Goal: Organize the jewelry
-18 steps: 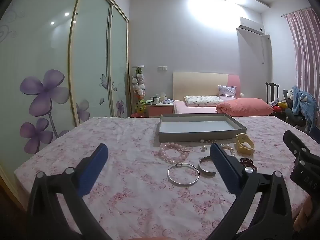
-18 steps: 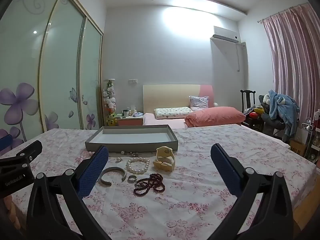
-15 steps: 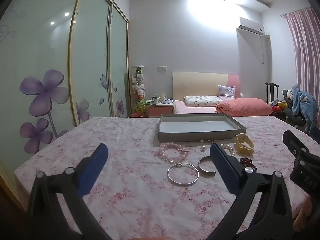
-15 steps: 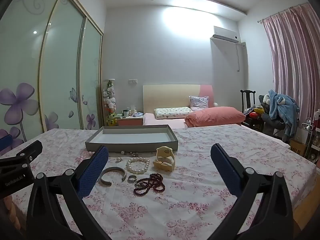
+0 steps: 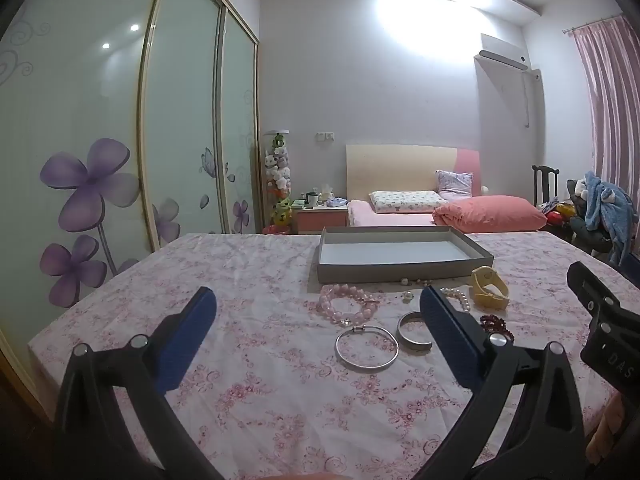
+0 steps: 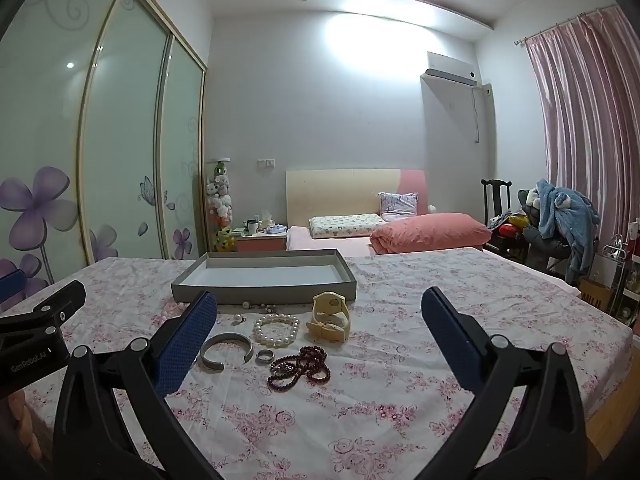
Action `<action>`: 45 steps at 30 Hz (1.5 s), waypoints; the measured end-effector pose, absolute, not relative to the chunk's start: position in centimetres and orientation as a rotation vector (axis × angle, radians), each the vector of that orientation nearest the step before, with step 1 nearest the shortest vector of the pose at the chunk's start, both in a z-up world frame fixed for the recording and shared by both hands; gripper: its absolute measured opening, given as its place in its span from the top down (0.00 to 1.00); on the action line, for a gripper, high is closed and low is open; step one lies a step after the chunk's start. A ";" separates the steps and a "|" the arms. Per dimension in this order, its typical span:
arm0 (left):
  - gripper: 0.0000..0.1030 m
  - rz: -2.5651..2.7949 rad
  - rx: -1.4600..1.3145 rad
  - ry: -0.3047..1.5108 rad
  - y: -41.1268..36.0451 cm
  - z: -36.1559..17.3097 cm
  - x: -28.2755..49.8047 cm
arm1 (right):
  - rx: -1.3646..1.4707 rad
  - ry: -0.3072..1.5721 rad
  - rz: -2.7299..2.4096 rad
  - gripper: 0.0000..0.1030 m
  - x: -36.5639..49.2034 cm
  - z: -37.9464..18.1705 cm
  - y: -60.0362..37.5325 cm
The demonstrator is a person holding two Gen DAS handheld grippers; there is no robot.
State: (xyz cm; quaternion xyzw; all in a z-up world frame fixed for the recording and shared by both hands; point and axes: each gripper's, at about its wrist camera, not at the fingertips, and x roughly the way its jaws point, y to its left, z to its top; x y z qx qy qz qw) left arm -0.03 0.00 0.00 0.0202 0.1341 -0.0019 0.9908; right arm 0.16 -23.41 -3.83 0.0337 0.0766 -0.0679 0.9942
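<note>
Lying spread over the pink flowered bedcover (image 6: 420, 360), the jewelry is waiting in a loose cluster just in front of the grey tray (image 6: 264, 280), which is sitting in the middle of the right wrist frame with its long axis running left to right. The left gripper (image 5: 318, 304) is hanging above the cloth with its jaws spread wide and nothing between the blue pads; the right gripper (image 6: 319, 308) is doing the same, released and empty. In the left wrist view a pink bead bracelet (image 5: 347, 307) is lying nearest the tray, a thin silver bangle (image 5: 367, 348) lower down, flat on the cloth. Beside it an open silver cuff (image 6: 226, 350) is turning its gap toward the lower right of the frame. A pearl bracelet (image 6: 276, 330), a small ring (image 6: 265, 356), a dark red bead string (image 6: 299, 368) and a cream watch (image 6: 330, 316) are resting close together, the watch's strap curling upward.
</note>
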 end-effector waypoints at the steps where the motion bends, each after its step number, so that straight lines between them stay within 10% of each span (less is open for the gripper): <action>1: 0.04 -0.004 0.041 0.269 0.0 0.0 0.0 | 0.067 0.154 -0.136 0.02 0.2 -3.8 -23.4; 45: 0.04 -0.018 0.044 0.277 -0.3 0.0 -0.1 | 0.067 0.155 -0.135 0.02 0.3 -3.7 -23.3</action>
